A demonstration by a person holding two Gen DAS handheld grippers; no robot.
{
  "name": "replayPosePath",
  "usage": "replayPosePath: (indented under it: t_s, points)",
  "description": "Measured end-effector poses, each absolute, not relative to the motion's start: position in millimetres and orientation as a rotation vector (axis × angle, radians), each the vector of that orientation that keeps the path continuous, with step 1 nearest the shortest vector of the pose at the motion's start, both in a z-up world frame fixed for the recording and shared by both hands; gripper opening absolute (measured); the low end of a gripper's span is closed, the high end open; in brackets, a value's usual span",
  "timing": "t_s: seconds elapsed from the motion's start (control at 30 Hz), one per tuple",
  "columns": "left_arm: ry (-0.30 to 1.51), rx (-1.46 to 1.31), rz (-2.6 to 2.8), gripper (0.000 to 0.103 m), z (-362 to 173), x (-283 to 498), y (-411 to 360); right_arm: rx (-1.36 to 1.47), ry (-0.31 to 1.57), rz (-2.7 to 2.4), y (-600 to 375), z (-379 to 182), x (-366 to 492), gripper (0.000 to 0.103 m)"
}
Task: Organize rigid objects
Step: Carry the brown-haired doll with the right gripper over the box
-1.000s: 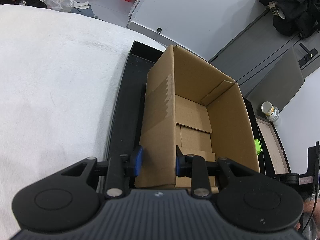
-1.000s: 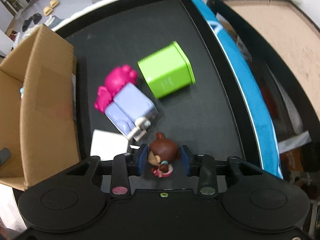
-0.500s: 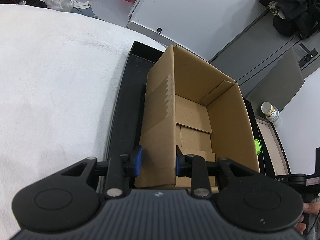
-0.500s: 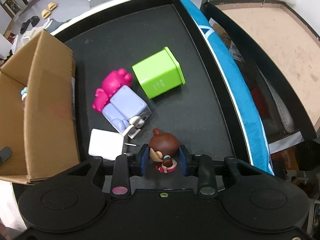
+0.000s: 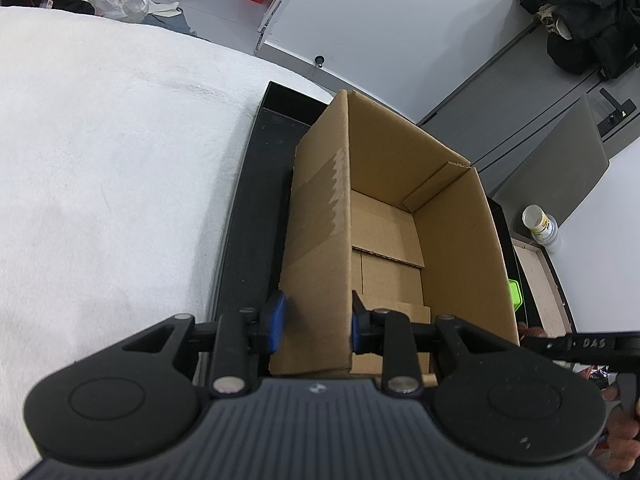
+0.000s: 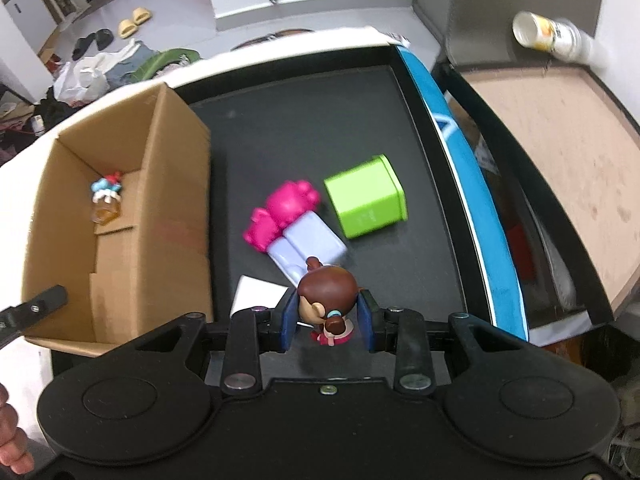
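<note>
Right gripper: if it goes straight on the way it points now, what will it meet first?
Probably the lilac block lying on the black tray. The right gripper, shut on the doll, points steeply down at it, but depth is unclear.

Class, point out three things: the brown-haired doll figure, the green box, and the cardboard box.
brown-haired doll figure [image 6: 327, 289], right wrist view, its hair.
green box [image 6: 362, 196], right wrist view, its side face.
cardboard box [image 5: 460, 256], left wrist view, inner right wall.

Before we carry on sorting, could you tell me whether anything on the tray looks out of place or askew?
The green container lies tipped on its side on the black tray, and the pink and lilac toy sprawls beside it. Neither looks damaged, and nothing is spilled.
</note>
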State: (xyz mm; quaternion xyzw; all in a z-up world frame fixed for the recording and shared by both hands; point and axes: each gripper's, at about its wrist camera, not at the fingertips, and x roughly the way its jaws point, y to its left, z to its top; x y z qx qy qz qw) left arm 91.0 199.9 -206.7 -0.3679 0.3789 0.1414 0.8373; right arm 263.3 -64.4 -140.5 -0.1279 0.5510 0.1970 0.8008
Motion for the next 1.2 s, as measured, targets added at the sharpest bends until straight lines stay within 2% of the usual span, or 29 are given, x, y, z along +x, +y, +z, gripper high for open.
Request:
replayPosePath:
  t_s: [0.7, 1.2]
  points:
    - [0.809, -0.802, 0.301, 0.029, -205.9, 89.7, 202.2, -0.281, 1.074, 0.568, -1.4, -88.3, 244.7, 0.031]
    - [0.817, -0.811, 0.293, 0.029, -207.1, 91.6, 202.2, -0.291, 1.08, 0.656, 38.6, -93.5, 230.5, 0.031]
